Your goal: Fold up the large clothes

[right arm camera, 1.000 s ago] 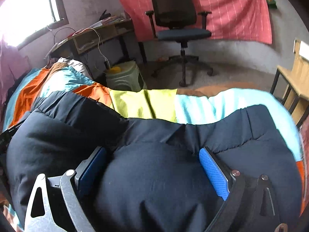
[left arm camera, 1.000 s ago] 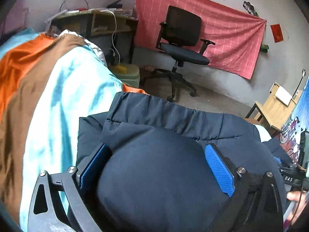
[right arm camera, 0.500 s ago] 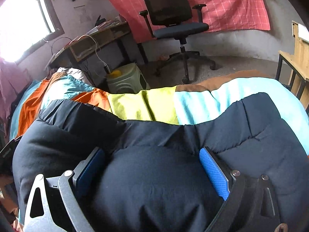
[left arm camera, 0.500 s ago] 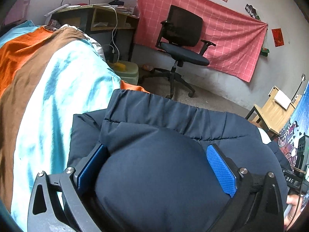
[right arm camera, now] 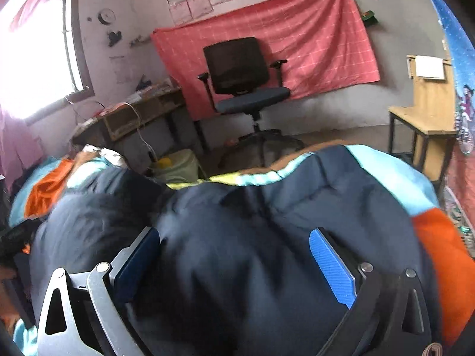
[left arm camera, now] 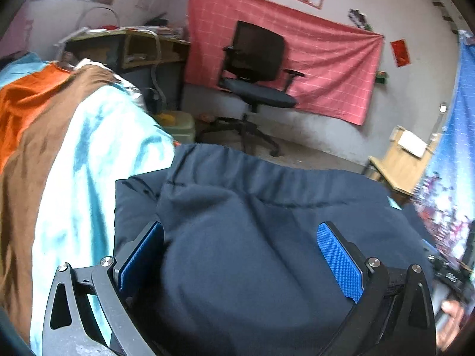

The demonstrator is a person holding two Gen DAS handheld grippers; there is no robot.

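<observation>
Bulging between both pairs of pads, the navy padded jacket (left arm camera: 252, 237) lies across the bed (left arm camera: 74, 154); left gripper (left arm camera: 240, 255) and right gripper (right arm camera: 234, 261) each clamp a thick fold, hem running left-right beyond them.

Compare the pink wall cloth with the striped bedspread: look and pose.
The pink wall cloth is one colour with a thin pale grid; the striped bedspread has broad orange, brown and light blue bands. The cloth hangs on the wall behind the office chair; the bedspread lies under the navy jacket. Both are fabric.
</observation>
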